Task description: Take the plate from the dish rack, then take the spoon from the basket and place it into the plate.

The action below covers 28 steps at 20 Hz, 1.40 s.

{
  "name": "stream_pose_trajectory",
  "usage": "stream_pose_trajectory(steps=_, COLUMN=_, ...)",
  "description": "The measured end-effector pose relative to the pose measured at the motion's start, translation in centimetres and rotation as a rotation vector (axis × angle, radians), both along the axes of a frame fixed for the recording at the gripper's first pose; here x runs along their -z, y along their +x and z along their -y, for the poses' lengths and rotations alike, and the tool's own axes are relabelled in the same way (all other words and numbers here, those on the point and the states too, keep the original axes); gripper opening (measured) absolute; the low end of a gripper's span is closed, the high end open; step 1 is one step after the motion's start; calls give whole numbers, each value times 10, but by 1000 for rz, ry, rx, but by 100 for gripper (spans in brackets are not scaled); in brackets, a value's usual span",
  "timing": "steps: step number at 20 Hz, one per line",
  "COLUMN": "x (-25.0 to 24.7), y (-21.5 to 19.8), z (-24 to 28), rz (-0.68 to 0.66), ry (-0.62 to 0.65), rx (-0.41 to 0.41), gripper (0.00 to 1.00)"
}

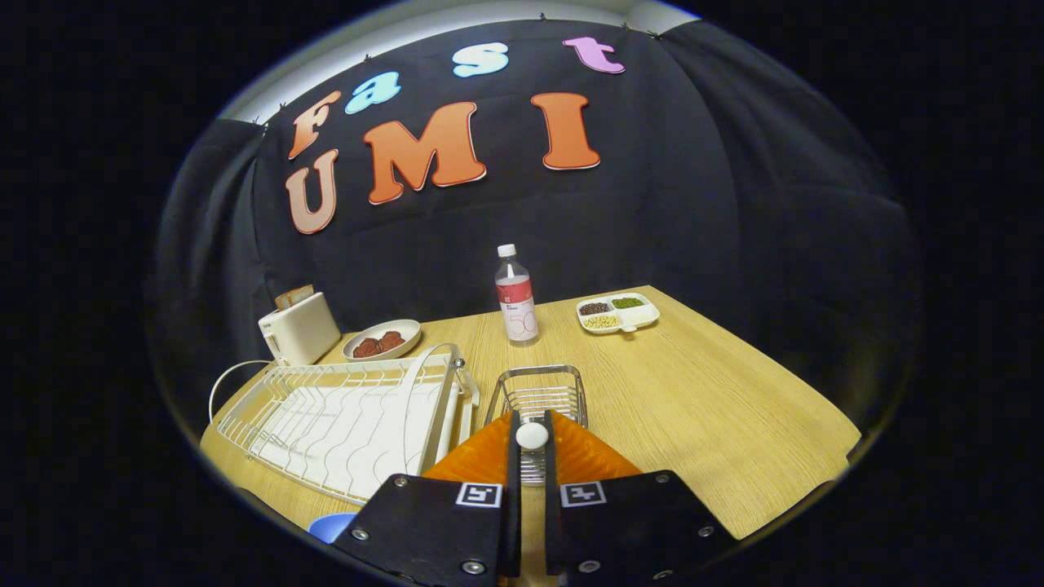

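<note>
The fingers (532, 436) pinch the white spoon (532, 434) handle tip above the wire basket (538, 391); such a skinny grip could easily slip or twist.

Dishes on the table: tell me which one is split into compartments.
The white tray beyond the fingers, right of the bottle; it holds separate sections of beans. The bowl beside the toaster is one open dish.

fisheye on gripper, facing forward, table (693, 391) close below

Matt wood-grain table (693, 391); shiny wire basket (538, 390); glossy white spoon (532, 435).
</note>
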<state>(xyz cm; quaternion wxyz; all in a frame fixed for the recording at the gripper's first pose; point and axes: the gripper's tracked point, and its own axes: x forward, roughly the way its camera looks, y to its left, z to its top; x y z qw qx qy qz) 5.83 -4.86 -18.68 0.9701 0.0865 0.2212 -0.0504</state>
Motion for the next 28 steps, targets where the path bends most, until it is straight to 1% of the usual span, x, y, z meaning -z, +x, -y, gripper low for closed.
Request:
stream_pose_trajectory(steps=1, x=-3, y=0, z=-1, rz=4, ry=1, rx=-2, gripper=10)
stream_pose_trajectory(steps=3, x=-14, y=-1, z=-2, rz=24, ry=-3, rx=-7, gripper=8)
stream_pose_trajectory(steps=7, x=-40, y=-10, z=2, rz=60, ry=-22, rx=-8, gripper=8)
stream_pose_trajectory(steps=11, x=-75, y=-29, z=4, rz=110, ry=-48, rx=-20, gripper=8)
stream_pose_trajectory(steps=16, x=-105, y=-60, z=-7, rz=159, ry=-21, rx=-62, gripper=8)
stream_pose_trajectory(steps=22, x=-114, y=-100, z=-25, rz=168, ry=22, rx=-115, gripper=8)
stream_pose_trajectory(steps=28, x=-103, y=-134, z=-57, rz=167, ry=62, rx=-220, gripper=8)
